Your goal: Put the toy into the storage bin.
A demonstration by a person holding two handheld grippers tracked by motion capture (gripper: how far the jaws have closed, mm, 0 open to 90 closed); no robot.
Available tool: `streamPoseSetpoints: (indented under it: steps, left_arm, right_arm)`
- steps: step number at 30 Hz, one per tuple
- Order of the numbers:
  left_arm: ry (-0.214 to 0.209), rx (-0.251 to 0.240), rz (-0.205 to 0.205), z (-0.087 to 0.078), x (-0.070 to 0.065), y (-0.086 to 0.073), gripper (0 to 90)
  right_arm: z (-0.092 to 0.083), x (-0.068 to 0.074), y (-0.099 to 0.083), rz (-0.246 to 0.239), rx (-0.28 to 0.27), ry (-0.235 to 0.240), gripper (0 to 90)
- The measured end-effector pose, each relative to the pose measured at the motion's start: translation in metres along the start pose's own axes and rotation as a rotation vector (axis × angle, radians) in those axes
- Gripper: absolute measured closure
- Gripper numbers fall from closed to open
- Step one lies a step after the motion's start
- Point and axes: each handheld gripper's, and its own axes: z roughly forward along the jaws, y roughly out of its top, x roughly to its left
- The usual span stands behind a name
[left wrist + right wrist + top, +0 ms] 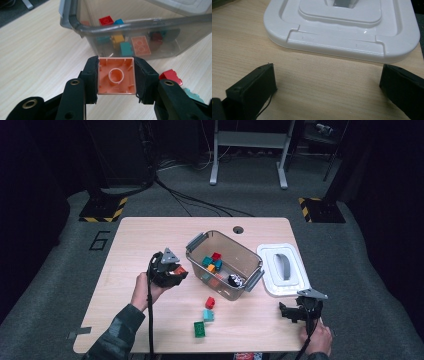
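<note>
While working over the table (150,235), aiming first at the bin (248,254), sitting just ahead of the left gripper (176,270) and a little below its jaws. Treating the near rim as the thing to clear: lifting high enough before going forward, and not clipping the grey wall on the way over.

Leaving the lid (270,270) alone, lying flat just ahead of the right gripper (286,312) and well off beyond the bin from the left one. Resting that right gripper low near the table edge, jaws wide apart with nothing between them; probably best parking it there, out of the carrying path.

Gripping with the left: jaws clamped on the orange brick (116,76), pads pressing two opposite sides, hollow underside facing back along the jaws. Judging the hold as square and secure, so squeezing no harder, and not loosening until the brick is past the rim and above the bricks inside. Opening only a little at that point, letting it fall straight rather than flicking it. Watching for it clinging to one pad on release.

Minding, lastly, the loose ones waiting to the right of the left gripper, on the near side of the bin: green brick (199,328), teal brick (208,315), red brick (210,302).
</note>
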Motion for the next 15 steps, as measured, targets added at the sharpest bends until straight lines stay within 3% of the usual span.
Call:
streamPoseSetpoints:
  steps: [6, 15]
  left_arm:
    - [0.016, -0.014, 0.031, -0.007, 0.002, 0.017, 59.3]
    - [0.029, -0.044, 0.038, -0.009, 0.005, 0.042, 59.3]
  right_arm:
    - [0.0, 0.0, 0.0, 0.0, 0.0, 0.0, 0.0]
    - [0.0, 0.0, 0.0, 0.0, 0.0, 0.0, 0.0]
